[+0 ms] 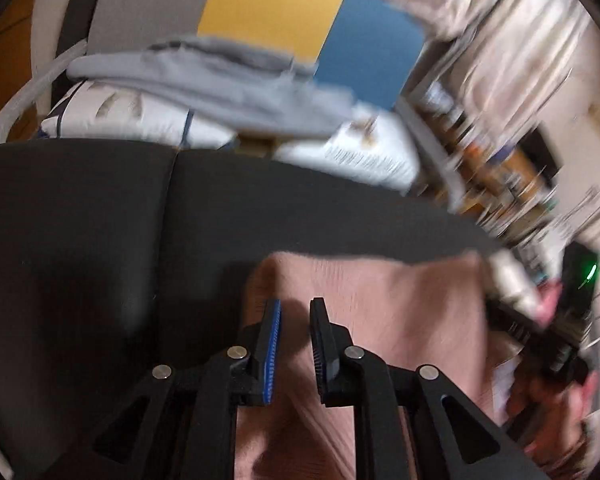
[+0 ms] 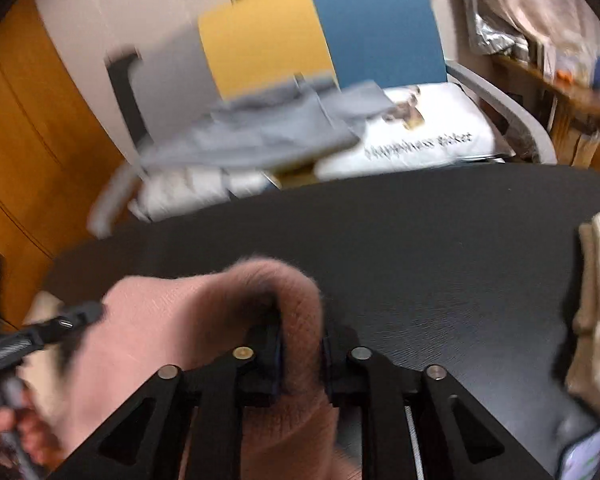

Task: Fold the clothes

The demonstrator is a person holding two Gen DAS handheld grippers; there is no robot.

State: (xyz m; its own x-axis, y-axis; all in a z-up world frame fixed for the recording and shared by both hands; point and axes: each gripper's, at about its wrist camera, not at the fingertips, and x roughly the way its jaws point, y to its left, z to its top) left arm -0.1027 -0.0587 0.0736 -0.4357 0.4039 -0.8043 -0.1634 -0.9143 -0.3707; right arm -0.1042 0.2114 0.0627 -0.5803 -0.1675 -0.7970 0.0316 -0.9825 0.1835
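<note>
Pink, fuzzy knitted fabric, a soft garment (image 1: 380, 320), lies on a black table top (image 1: 100, 240) at its near edge, and both handheld black grippers are at it. In the left wrist view, the left gripper (image 1: 296, 344) points down over the near left part of the pink cloth; its two fingers, one with a blue ribbed pad (image 1: 273, 352), stand a narrow gap apart, and bare cloth shows through the gap, so nothing is pinched there. In the right wrist view, the right gripper (image 2: 300, 360) has a thick raised fold of the same pink garment (image 2: 296, 312) running up between its fingers, and both pads touch the fold's sides, pinching it. At the far left of that view the other gripper's black tip lies against the cloth's left edge, with a person's hand (image 2: 4, 428) on its handle. A cream-coloured bundle of cloth (image 2: 596, 304) sits on the table at the right. Beyond the table's far edge, a chair with yellow and blue back panels (image 2: 320, 36) holds a grey garment (image 2: 260, 136) draped over white printed cushions (image 2: 420, 140). Much of both views is blurred.
</note>
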